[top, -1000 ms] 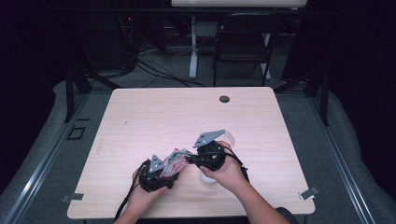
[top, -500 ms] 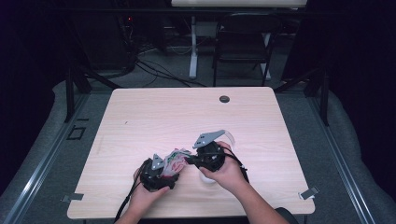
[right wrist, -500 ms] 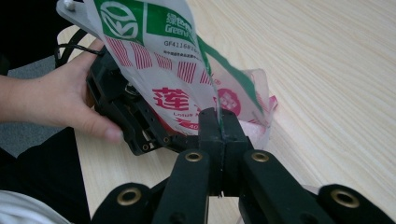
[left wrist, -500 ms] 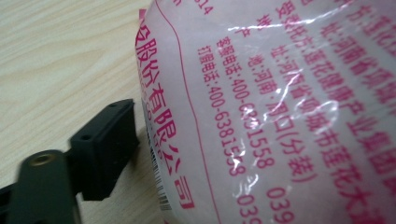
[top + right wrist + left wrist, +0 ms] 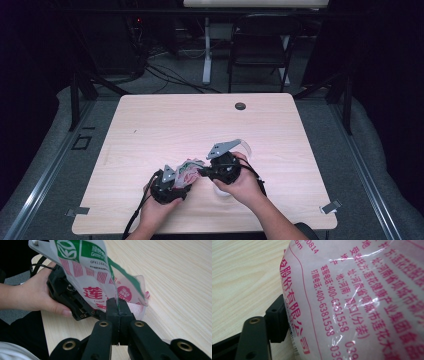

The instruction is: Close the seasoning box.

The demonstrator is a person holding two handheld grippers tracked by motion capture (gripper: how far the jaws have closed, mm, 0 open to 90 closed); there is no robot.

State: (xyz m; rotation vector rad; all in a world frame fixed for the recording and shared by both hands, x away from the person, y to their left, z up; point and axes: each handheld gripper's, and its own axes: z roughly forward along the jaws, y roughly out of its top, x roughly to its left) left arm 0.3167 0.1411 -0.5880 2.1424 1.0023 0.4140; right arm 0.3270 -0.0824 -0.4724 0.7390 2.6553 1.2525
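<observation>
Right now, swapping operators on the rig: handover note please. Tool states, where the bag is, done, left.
Right tool: shut on the plastic packet, pinching its lower edge.
Left tool: holds the packet's other side; one jaw against the film, closure hidden.
Packet: held between both tools, off the table, near the front edge.
Done: two-tool grip.
Left: probably pulling it open; no tear visible.

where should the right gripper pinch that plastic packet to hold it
At its thin flat edge, probably, coming in from the side facing the right gripper: the packet is a limp film bag, and there the film fits between shut jaws. The left gripper holds its other side.
</observation>
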